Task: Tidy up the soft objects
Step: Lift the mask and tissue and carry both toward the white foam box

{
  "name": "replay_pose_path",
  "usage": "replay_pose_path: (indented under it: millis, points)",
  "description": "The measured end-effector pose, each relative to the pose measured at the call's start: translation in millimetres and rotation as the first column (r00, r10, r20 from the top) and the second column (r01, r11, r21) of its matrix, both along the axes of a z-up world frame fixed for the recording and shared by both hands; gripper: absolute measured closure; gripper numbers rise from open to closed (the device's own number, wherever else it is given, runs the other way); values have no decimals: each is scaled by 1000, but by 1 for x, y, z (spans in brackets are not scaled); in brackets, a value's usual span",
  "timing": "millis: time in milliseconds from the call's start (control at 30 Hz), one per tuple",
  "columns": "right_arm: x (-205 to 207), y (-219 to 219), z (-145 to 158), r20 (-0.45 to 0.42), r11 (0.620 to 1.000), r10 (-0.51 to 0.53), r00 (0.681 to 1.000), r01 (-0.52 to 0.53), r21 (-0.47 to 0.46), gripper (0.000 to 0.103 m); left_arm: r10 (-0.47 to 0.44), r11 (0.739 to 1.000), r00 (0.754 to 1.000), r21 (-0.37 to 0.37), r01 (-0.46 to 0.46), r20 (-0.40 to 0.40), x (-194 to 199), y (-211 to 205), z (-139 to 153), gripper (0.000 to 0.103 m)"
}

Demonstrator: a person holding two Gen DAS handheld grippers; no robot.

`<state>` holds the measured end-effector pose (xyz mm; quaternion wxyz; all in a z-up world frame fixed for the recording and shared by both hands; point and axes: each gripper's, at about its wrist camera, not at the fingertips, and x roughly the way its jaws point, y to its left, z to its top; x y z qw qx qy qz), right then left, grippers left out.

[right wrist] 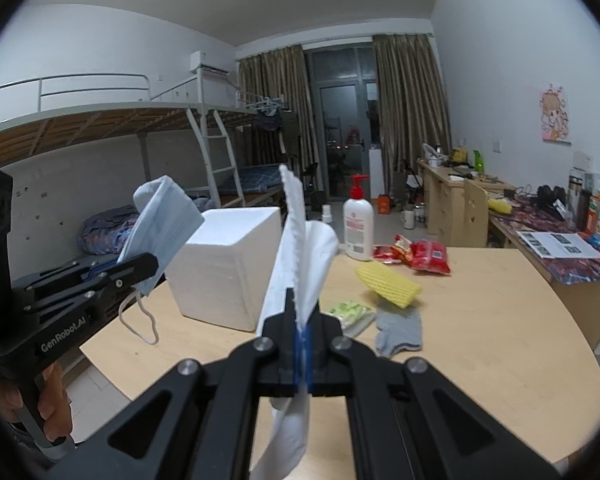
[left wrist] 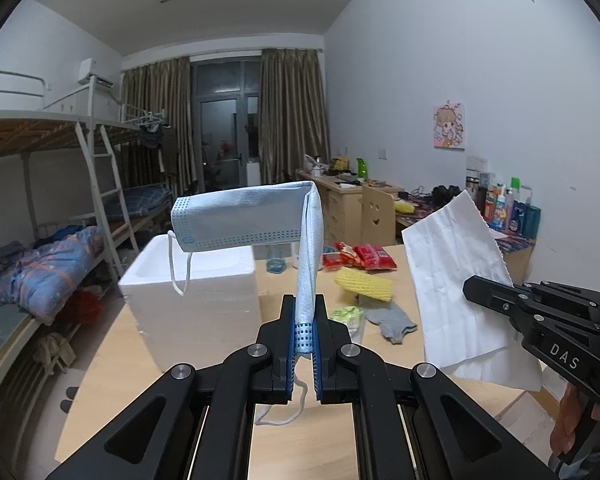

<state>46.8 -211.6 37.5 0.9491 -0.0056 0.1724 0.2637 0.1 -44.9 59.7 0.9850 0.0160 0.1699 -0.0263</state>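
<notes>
At the lower right of your left wrist view, the right gripper [left wrist: 474, 285] body reads "DAS". At the lower left of your right wrist view, the left gripper [right wrist: 150, 261] body reads "GenRobot.AI". Other labels are too small to read.

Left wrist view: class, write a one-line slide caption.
Left gripper pinches a blue face mask above the table, white foam box behind.

White pump-top lotion bottle [right wrist: 357, 227] stands upright near far edge of light wooden table [right wrist: 480, 332]. Red snack packets [right wrist: 418, 254] lie just right of it along same edge. Metal bunk beds [left wrist: 60, 152] line left wall. Brown curtains [left wrist: 290, 116] flank dark glass door. Cluttered wooden desks [right wrist: 452, 184] stand along right wall under pink cartoon poster [left wrist: 449, 126].
</notes>
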Motion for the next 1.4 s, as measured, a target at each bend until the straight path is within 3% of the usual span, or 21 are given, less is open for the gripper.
replay_pose_path:
  millis: [767,1400]
  points:
    - [10,84,1,-9,975,224,975,-224,-10,99,229,973,973,-16,-229,5,-29,73,0,96]
    - [37,112,12,-40,971,237,971,-238,-33,99,238,970,971,-45,-239,-24,2,93,0,96]
